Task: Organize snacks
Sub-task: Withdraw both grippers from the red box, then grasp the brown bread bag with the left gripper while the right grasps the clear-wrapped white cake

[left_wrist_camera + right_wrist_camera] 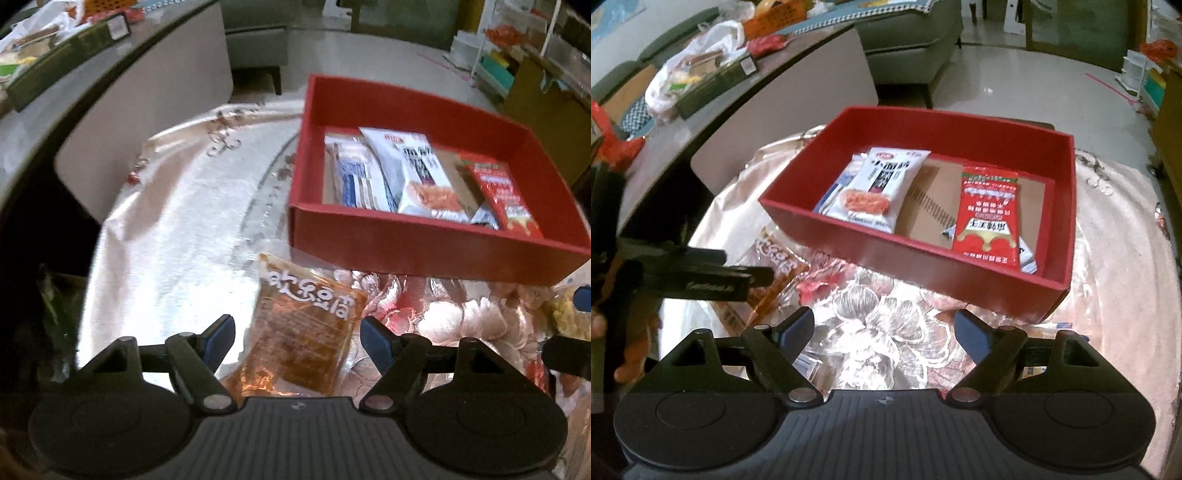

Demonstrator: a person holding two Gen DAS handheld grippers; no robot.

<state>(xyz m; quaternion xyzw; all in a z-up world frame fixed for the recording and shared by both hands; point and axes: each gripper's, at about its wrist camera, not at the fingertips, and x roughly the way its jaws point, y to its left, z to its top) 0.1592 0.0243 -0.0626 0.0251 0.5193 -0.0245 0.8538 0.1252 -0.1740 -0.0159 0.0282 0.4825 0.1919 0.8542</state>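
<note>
Shiny flowered cloth (886,321) covers the round table, and a red box (960,273) (three snack packs inside) sits near its far edge. An orange snack pack (299,332) lies beside the box, between the wide-apart fingers of the left gripper (297,338), not pinched. Nothing sits in the right gripper (884,332), also spread wide.

Round table under a shiny floral-embroidered cloth (886,325). Pale glossy tiled floor (1015,85) — catches the light. Grey-green sofa (908,33) on dark legs at the rear. Long grey counter (798,85) at left, crowded with a white plastic bag (701,44) and a dark box (716,86). Yellowish cabinet (546,122) at right — possibly shelving beside it, blurred.
</note>
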